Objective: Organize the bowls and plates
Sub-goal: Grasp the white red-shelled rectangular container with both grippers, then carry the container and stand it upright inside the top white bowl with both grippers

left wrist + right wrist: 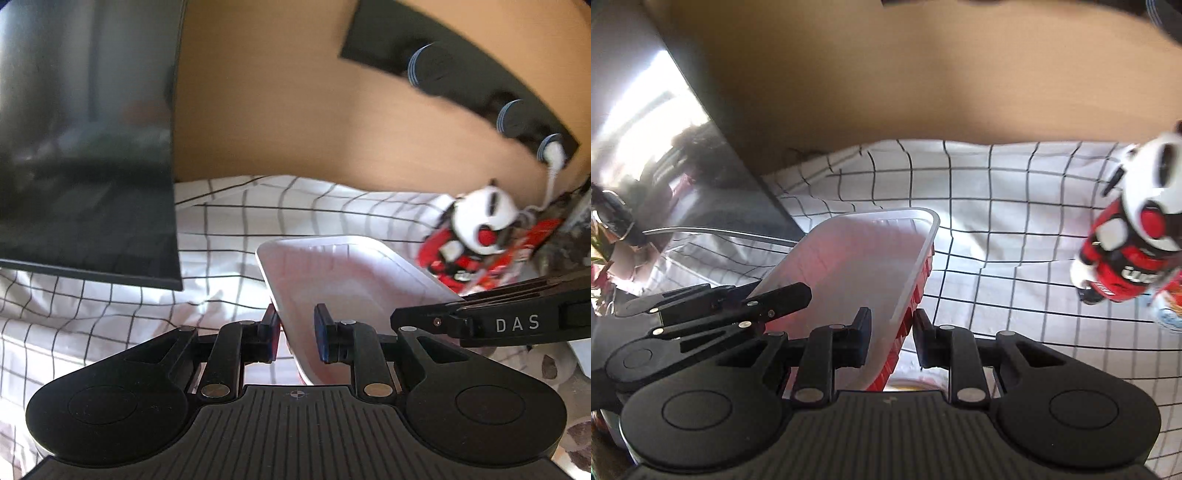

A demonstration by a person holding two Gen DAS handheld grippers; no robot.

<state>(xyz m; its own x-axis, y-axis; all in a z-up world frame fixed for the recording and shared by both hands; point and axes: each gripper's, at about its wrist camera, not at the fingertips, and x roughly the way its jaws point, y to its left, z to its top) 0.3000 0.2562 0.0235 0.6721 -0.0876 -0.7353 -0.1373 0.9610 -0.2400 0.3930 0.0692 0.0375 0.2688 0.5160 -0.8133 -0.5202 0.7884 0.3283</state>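
A rectangular translucent white tray [343, 273] with red ribbed outer walls is held up above the checked tablecloth, tilted. My left gripper [295, 332] straddles its left rim, jaws closed on the wall. My right gripper [891, 332] straddles its right rim [905, 295], jaws on either side of the red wall. The tray's pale inside also shows in the right wrist view [857, 258]. Each gripper shows in the other's view: the right one in the left wrist view [498, 321], the left one in the right wrist view [731, 306]. No other plates or bowls show clearly.
A white cloth with black grid lines [997, 221] covers the table. A dark monitor [85, 147] stands at the back left. A red, white and black panda toy [1137, 236] stands at the right. A tan wall with a black socket strip [480, 81] lies behind.
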